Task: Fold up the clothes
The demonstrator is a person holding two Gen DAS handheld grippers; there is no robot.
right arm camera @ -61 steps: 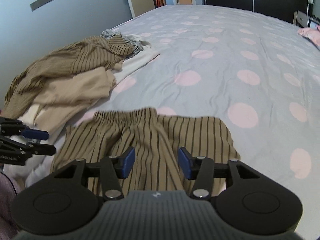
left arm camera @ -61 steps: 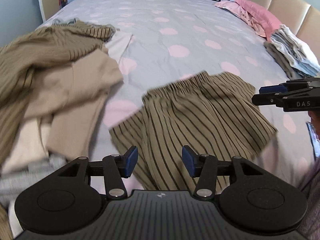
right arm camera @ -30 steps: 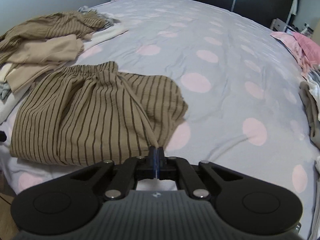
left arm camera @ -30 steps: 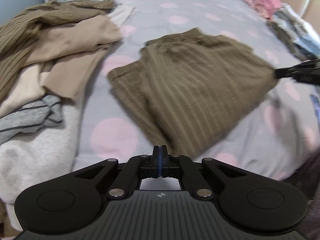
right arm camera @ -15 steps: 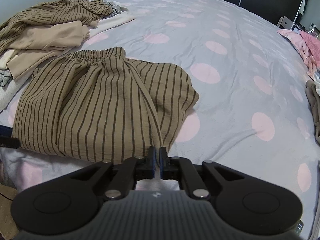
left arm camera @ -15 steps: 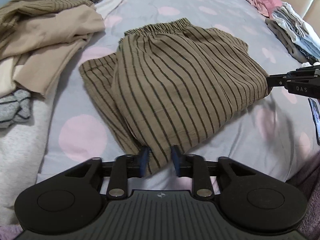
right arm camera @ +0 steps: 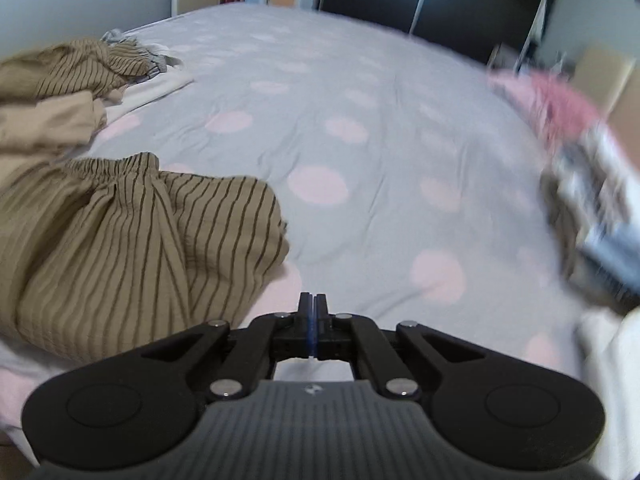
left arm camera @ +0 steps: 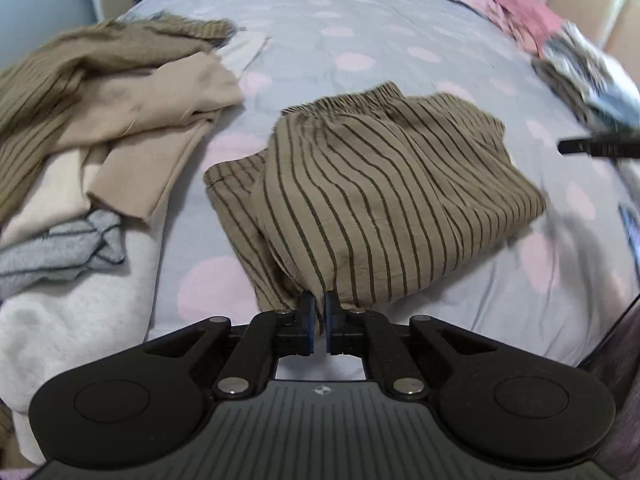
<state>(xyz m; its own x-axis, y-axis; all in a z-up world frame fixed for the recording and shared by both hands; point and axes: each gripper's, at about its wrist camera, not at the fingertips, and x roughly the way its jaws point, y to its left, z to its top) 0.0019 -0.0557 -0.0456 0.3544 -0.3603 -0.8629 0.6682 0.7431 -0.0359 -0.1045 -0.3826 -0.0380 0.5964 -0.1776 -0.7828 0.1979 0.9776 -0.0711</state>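
Folded brown striped shorts (left arm camera: pixel 384 196) lie on the grey bed with pink dots (left arm camera: pixel 360 32). My left gripper (left arm camera: pixel 319 312) is shut on the near corner of the shorts and lifts it a little. In the right wrist view the shorts (right arm camera: pixel 132 240) lie to the left, and my right gripper (right arm camera: pixel 313 308) is shut and empty over the bedsheet (right arm camera: pixel 360 140), apart from the cloth. The right gripper's tip (left arm camera: pixel 592 147) shows blurred at the right edge of the left wrist view.
A heap of unfolded clothes (left arm camera: pixel 100 120) lies at the left: brown striped, beige, grey and white pieces. A stack of folded clothes (left arm camera: pixel 588 76) and a pink item (left arm camera: pixel 516 16) sit at the right by the headboard. The heap also shows in the right wrist view (right arm camera: pixel 68 92).
My left gripper has closed on the near corner of the shorts. My right gripper has let go of the shorts, shut, and swung right, away from them.
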